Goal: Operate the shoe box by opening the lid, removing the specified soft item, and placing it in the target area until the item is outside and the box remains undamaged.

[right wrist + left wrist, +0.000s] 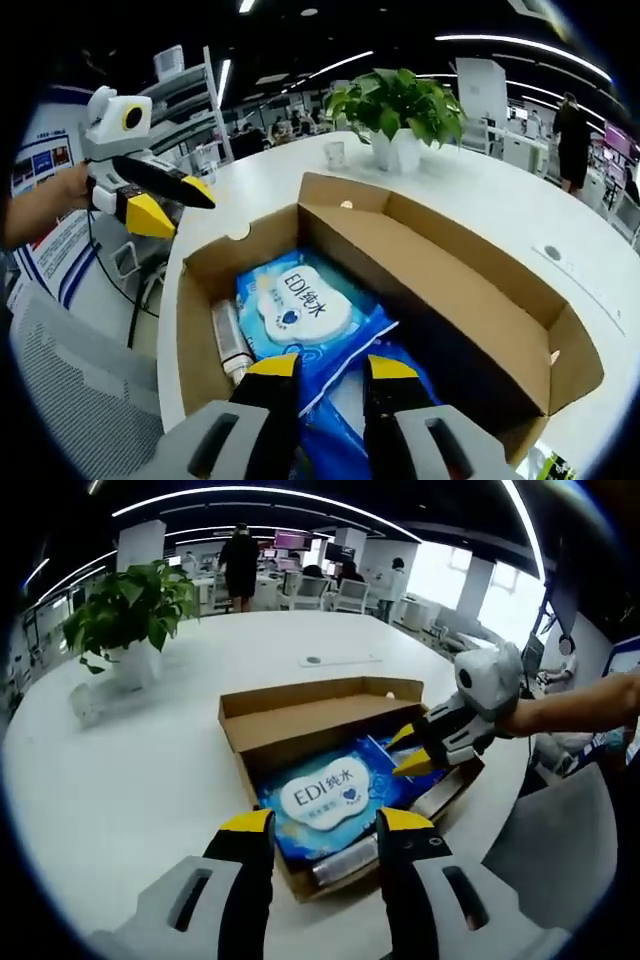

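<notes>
White round table [150, 770] carries everything; the shoe box is my reference point.

Shoe box [300, 725]: brown cardboard, lid swung open and standing up along the far long side in the left gripper view. It sits near the table edge closest to the grey chair [560, 850]. In the right gripper view the same box [430, 290] runs diagonally, lid wall on the right.

Inside the box: blue wipes pack [330, 800], white oval label reading "EDI", lying flat on the box floor. Same pack in the right gripper view [300, 310]. A silver tube-like item [345, 865] lies along the box's near wall, beside the pack; can't tell what it is.

Potted plant [135, 615] stands on the table well beyond the box, off its far left corner.

Right gripper [325, 365]: jaws narrowly apart, tips over the near end of the pack inside the box. Can't tell whether they touch or pinch it. Seen from the left gripper view [412, 752], its yellow tips sit at the pack's right edge, gap small.

Left gripper [322, 822]: jaws wide open, holding nothing, hovering above the near box wall. In the right gripper view [180, 205] it hangs outside the box, beyond the left corner, jaws parted.
</notes>
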Action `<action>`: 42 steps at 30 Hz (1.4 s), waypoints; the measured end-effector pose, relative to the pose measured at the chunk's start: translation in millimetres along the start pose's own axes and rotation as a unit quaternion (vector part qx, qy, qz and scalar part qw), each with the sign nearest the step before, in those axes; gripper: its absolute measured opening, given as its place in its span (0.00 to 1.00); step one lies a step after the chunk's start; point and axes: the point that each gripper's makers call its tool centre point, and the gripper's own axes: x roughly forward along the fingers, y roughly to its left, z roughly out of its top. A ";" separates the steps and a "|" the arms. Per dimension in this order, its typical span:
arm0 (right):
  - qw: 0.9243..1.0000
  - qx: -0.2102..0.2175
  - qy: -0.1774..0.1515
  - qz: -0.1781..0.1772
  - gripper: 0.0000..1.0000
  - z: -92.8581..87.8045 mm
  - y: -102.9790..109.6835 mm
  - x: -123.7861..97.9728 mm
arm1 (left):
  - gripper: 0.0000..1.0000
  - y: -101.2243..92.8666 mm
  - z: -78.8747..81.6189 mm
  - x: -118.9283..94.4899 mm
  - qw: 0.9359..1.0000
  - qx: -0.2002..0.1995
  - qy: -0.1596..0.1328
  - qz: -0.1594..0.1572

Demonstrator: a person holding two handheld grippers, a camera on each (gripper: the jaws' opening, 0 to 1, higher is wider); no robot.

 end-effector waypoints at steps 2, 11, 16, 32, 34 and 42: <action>1.000 0.003 0.000 0.002 0.21 0.2 0.6 1.9 | 0.41 0.3 -0.3 -0.3 1.000 -0.002 -0.001 0.001; 0.999 0.038 0.000 0.010 0.19 3.3 4.9 15.9 | 0.40 0.9 -2.0 -0.5 1.000 -0.005 -0.003 0.001; 0.998 0.056 0.006 0.007 0.17 0.9 5.8 24.2 | 0.40 0.1 -0.8 -0.5 1.000 -0.009 -0.006 -0.001; 0.993 0.112 -0.029 -0.021 0.00 9.5 -2.5 4.2 | 0.39 -5.9 -5.7 7.6 1.000 -0.003 0.007 -0.005; 0.993 0.112 -0.030 -0.024 0.00 7.5 -3.2 -0.3 | 0.39 -8.4 -5.8 9.9 1.000 -0.001 0.010 -0.006; 0.996 0.072 -0.035 -0.044 0.00 5.4 -10.4 -16.8 | 0.38 -12.1 -6.0 20.9 1.000 0.007 0.022 -0.013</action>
